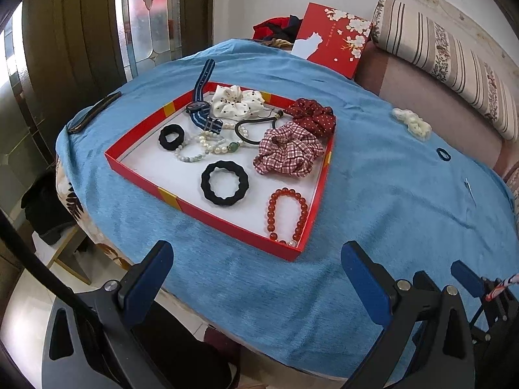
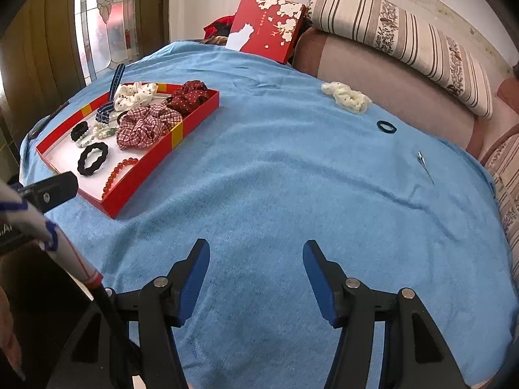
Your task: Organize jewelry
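A red tray [image 1: 207, 214] [image 2: 129, 199] sits on the blue cloth and holds scrunchies, black hair ties, pearl bracelets, a striped watch and a red bead bracelet [image 1: 287, 215]. A cream scrunchie [image 1: 412, 123] [image 2: 347, 96], a small black hair tie [image 1: 442, 154] [image 2: 386, 126] and a thin metal clip [image 2: 425, 163] lie loose on the cloth to the right. My left gripper [image 1: 256, 269] is open and empty, just in front of the tray. My right gripper [image 2: 256, 265] is open and empty over bare cloth.
A red box lid with a white cat [image 1: 334, 39] [image 2: 266, 26] leans at the back. A striped cushion [image 2: 405, 39] and sofa run along the right. A dark phone [image 1: 94, 113] lies at the cloth's left edge.
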Tool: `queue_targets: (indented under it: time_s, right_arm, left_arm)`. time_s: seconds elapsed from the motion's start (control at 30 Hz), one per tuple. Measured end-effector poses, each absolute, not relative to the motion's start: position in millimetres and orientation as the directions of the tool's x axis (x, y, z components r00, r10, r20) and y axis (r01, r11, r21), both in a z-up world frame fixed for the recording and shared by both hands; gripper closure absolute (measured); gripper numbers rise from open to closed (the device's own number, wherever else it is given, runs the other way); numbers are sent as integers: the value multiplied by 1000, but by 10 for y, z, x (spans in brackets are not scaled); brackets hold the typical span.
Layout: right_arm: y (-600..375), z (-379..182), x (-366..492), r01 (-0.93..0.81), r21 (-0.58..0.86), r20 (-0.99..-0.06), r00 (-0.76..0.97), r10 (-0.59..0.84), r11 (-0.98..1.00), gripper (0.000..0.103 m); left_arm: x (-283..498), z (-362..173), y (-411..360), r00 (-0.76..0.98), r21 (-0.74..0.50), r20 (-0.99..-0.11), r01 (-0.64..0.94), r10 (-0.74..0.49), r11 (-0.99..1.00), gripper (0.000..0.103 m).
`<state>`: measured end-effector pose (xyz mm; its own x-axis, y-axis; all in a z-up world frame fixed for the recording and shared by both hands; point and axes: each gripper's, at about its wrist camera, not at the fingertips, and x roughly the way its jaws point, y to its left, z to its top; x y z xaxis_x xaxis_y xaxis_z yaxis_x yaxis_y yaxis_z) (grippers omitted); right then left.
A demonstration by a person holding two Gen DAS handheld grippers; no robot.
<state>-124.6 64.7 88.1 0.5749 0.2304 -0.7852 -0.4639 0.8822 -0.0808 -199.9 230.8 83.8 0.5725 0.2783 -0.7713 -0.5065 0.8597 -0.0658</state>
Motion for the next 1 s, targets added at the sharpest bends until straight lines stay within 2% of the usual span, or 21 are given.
queue_targets:
  time_s: [1.0]
  right_arm:
    - [1095, 912, -1098, -546, -138, -788, 566, 242, 826, 38]
  left_arm:
    - [-2004, 698, 2538, 556, -122, -792, -546, 251, 829, 0]
